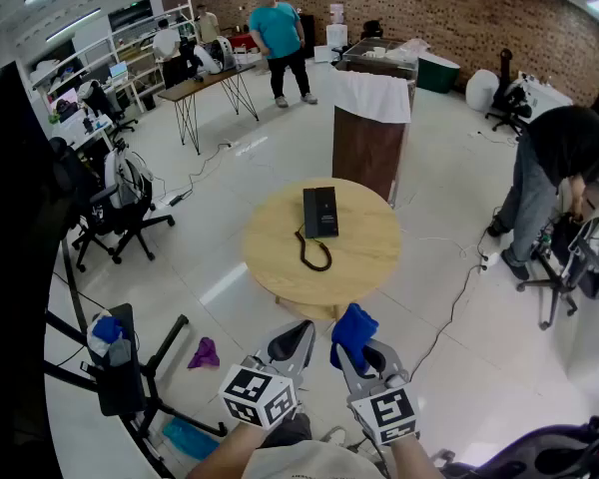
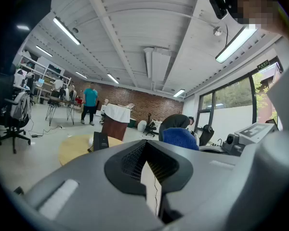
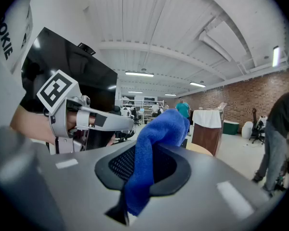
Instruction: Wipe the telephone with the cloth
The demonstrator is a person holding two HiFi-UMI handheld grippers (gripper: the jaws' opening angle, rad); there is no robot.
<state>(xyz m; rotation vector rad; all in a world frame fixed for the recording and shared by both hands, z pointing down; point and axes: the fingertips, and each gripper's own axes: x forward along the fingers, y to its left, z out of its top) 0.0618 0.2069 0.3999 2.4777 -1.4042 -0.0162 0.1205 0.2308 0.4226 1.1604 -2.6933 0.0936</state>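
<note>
Round light-wood table (image 1: 364, 257) stands alone on white floor; open floor all round its edge. Brown cabinet w/ white drape (image 1: 369, 128) is just beyond at 12 o'clock, and a black office chair (image 1: 115, 213) is well apart at 9 o'clock.

Black flat rectangular telephone (image 1: 320, 212) lies on the tabletop toward 12 o'clock, its black cord (image 1: 314, 252) curling at its 6 o'clock.

Both grippers are side by side at the table's 6 o'clock, short of the rim, approx. level. Left gripper (image 2: 145, 162): jaws together, nothing between. Right gripper (image 3: 144, 172): clamped on the blue terry cloth (image 3: 159, 129), bunched above the jaws.
</note>
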